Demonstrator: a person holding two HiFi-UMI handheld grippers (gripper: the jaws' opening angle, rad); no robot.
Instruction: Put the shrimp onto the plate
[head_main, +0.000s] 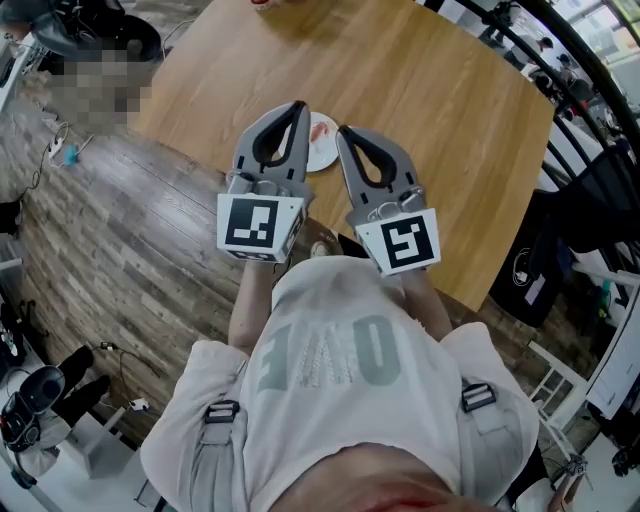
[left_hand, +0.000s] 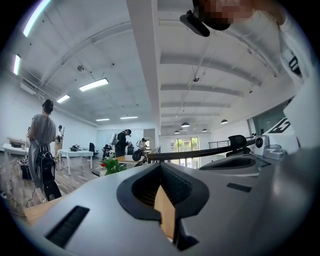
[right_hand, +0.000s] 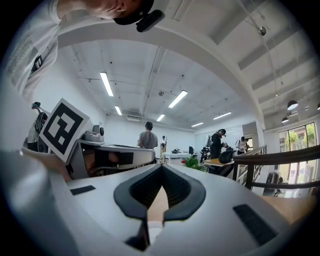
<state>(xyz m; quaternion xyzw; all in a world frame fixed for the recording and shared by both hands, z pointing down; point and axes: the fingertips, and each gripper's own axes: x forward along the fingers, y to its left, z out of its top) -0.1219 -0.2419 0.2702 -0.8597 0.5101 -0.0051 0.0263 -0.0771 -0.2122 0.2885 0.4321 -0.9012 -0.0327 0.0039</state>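
— How far along is the task judged to be?
— Done, as far as can be seen: a pinkish piece, taken for the shrimp, lies on the plate, between the tips of the left tool and the right tool, on the counter.
— And the tools?
— Both are pressed together, with nothing clamped. Nothing more is seen left to be carried.

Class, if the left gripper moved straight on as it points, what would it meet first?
Likely nothing close: the left gripper points out over the wooden table, past the plate; height unclear.
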